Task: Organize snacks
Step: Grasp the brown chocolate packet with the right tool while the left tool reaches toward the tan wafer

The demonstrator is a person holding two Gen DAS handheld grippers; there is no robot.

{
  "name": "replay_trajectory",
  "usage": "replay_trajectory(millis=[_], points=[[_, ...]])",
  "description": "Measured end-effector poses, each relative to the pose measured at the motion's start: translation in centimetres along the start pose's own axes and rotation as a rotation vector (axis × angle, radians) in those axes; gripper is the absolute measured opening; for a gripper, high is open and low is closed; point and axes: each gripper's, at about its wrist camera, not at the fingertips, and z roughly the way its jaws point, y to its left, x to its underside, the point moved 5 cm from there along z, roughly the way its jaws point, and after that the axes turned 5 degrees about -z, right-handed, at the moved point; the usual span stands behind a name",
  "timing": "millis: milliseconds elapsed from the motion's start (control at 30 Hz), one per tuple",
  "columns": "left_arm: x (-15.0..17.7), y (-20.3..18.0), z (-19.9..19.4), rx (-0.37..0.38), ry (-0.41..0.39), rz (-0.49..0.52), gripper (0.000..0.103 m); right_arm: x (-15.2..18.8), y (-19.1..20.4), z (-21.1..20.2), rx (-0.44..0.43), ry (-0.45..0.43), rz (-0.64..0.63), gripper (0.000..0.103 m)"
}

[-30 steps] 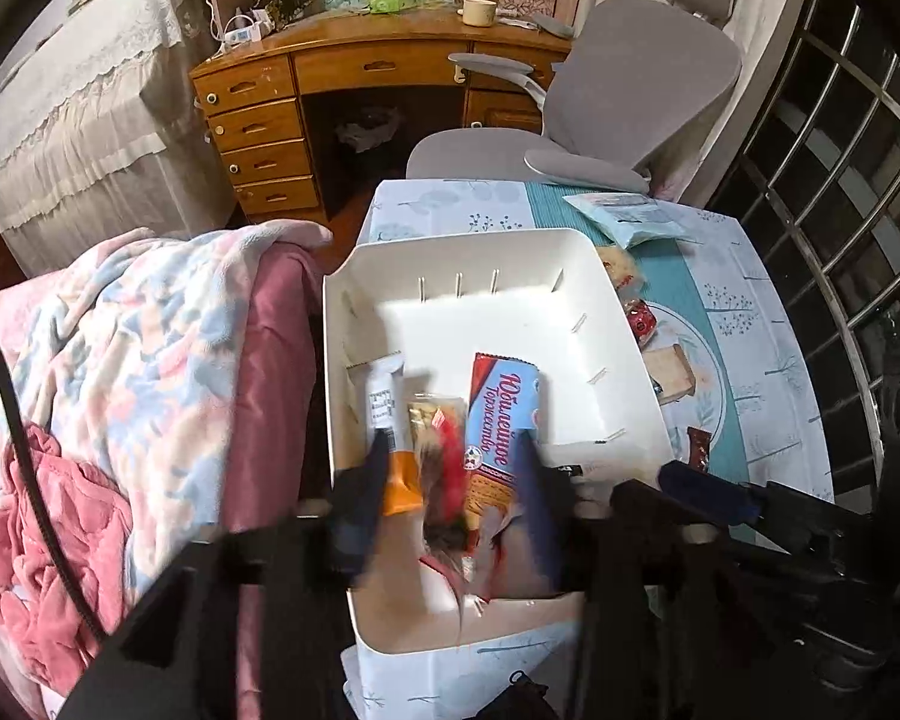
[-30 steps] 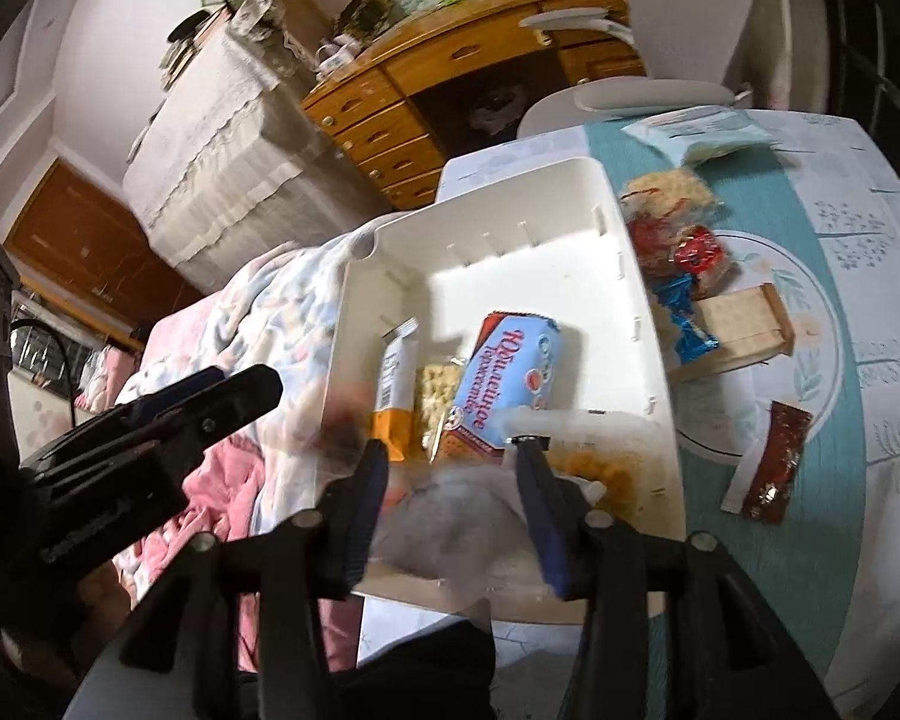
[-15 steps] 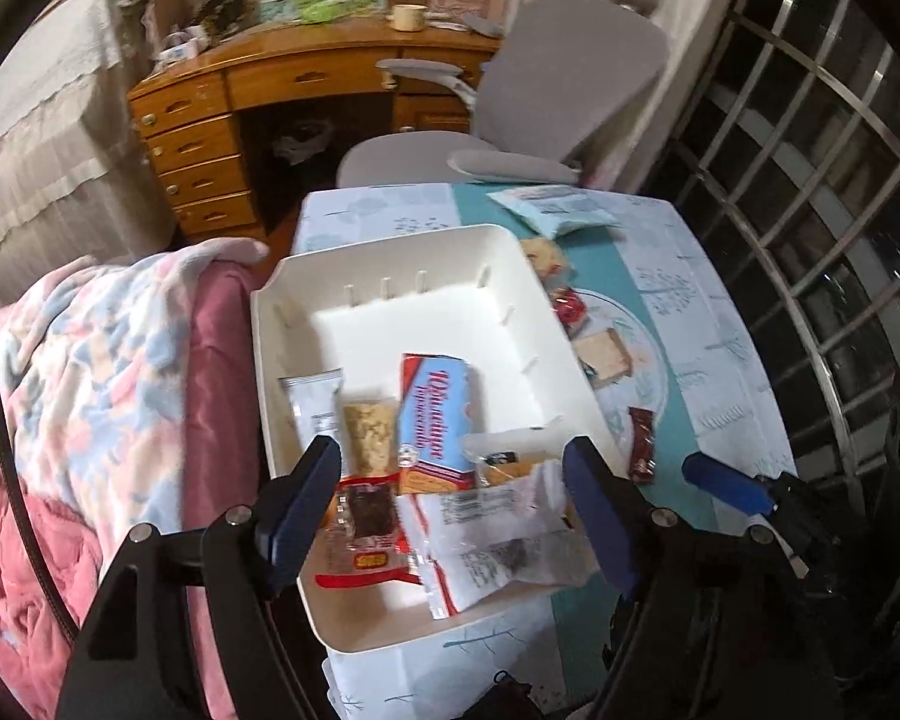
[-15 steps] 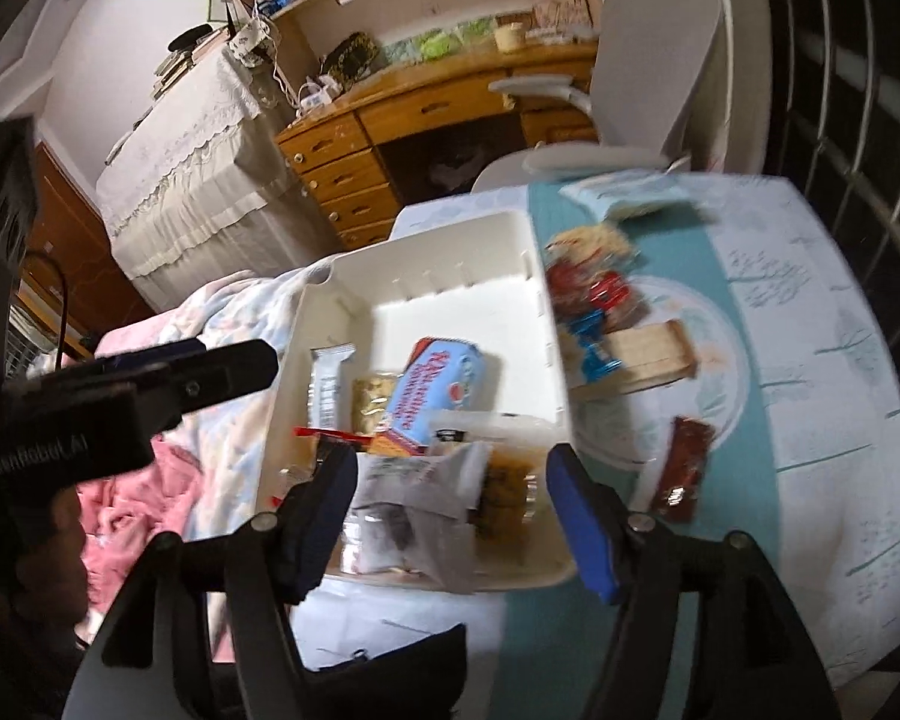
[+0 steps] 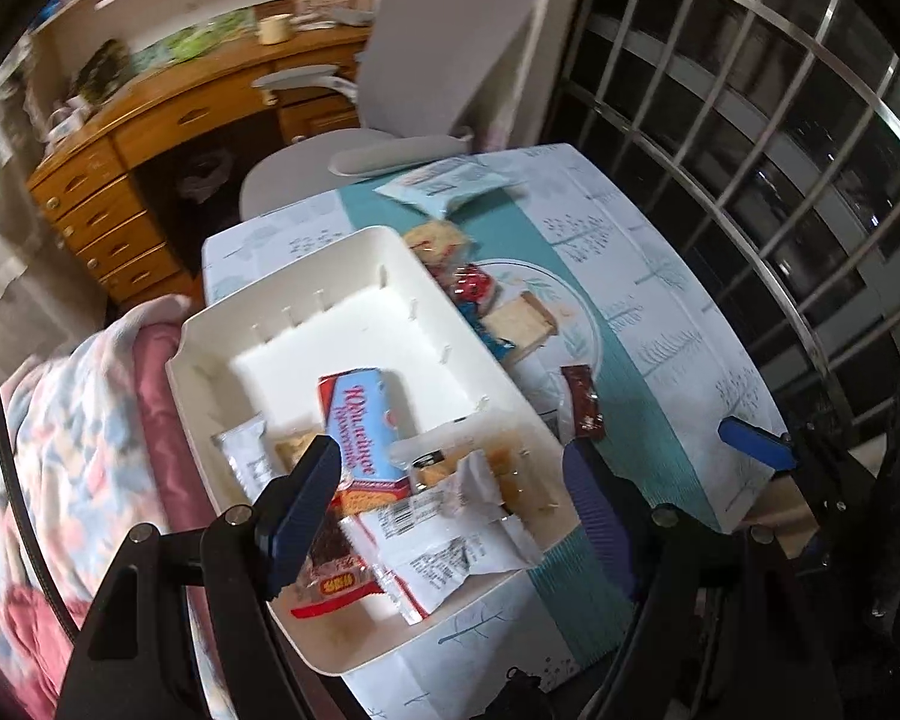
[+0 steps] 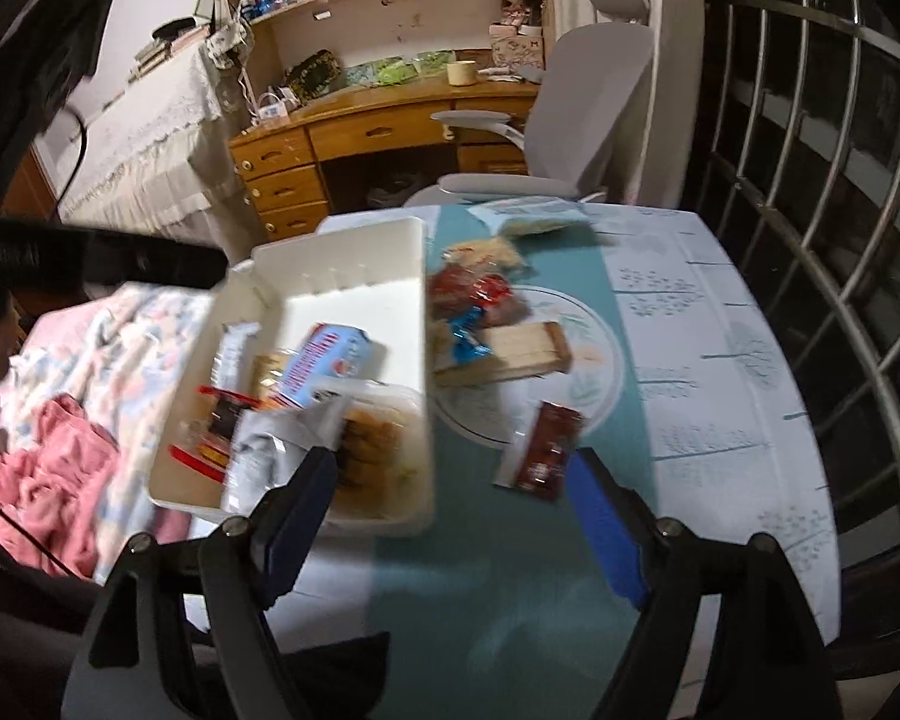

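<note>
A white bin [image 5: 306, 324] [image 6: 354, 252] on the table holds several snacks: a blue biscuit pack [image 5: 360, 420] [image 6: 324, 360], a white wrapper [image 5: 450, 540] [image 6: 264, 456], a red-edged bar [image 5: 330, 576] and a clear tub of biscuits [image 6: 372, 438]. My left gripper [image 5: 450, 510] is open and empty above the bin's near end. My right gripper [image 6: 450, 516] is open and empty above the table, right of the bin. A dark red packet [image 5: 582, 402] [image 6: 546, 444], a wafer block [image 6: 510, 348] and red and blue wrapped sweets [image 6: 474, 300] lie on the table.
A pale blue pouch [image 5: 444, 183] [image 6: 534, 216] lies at the table's far end. A grey office chair [image 6: 582, 120] and a wooden desk [image 6: 378, 120] stand behind. A pink blanket [image 5: 60, 420] is left of the bin. A metal window grille [image 5: 750, 150] runs along the right.
Both grippers opened, released the snacks into the bin and pulled back. The right gripper has swung to the right, over the table.
</note>
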Motion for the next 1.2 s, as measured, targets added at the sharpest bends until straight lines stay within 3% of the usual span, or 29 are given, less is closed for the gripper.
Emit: replay_trajectory(millis=[367,433,533,767,1200], points=[[-4.5,-4.2,2.6,-0.039,0.083,0.240,0.081,3.0,-2.6,2.2,0.094,-0.010,-0.040,0.080],[-5.7,-5.1,3.9,-0.055,0.108,0.285,0.083,3.3,-2.8,2.9,0.095,-0.014,-0.052,0.080],[-7.2,-6.3,5.8,-0.088,0.140,0.346,0.094,3.5,-3.1,4.1,0.093,-0.024,-0.077,0.080],[-9.8,-9.6,10.9,-0.113,0.226,0.480,0.094,3.4,-4.5,7.4,0.075,-0.025,-0.095,0.080],[-9.3,-12.7,22.0,-0.078,0.481,0.529,0.094,2.9,-6.3,13.0,-0.053,0.025,-0.054,0.080]])
